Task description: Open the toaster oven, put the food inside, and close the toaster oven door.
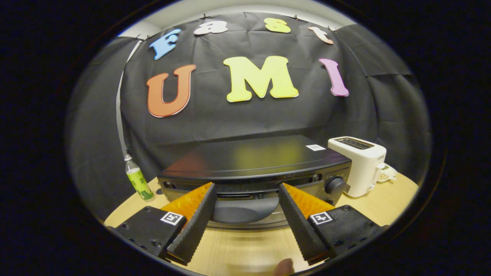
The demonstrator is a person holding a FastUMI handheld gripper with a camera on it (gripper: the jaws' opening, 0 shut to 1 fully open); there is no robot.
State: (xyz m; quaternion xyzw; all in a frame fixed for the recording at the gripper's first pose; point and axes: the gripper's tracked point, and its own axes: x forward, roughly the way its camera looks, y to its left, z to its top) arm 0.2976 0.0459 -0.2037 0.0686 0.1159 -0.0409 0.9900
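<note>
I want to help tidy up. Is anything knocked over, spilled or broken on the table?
Nothing stands out. The toaster oven sits level with its door shut, the white toaster and the bottle stand upright, and the table looks dry. The gripper is open just ahead of the oven's handle, touching nothing.

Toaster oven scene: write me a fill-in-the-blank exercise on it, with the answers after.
1. The gripper has its fingers ____, with the toaster oven just ahead of them.
2. The white toaster stands beside the oven's ____ end.
3. The bottle has a ____ label.

Answers: open; knob; green
</note>
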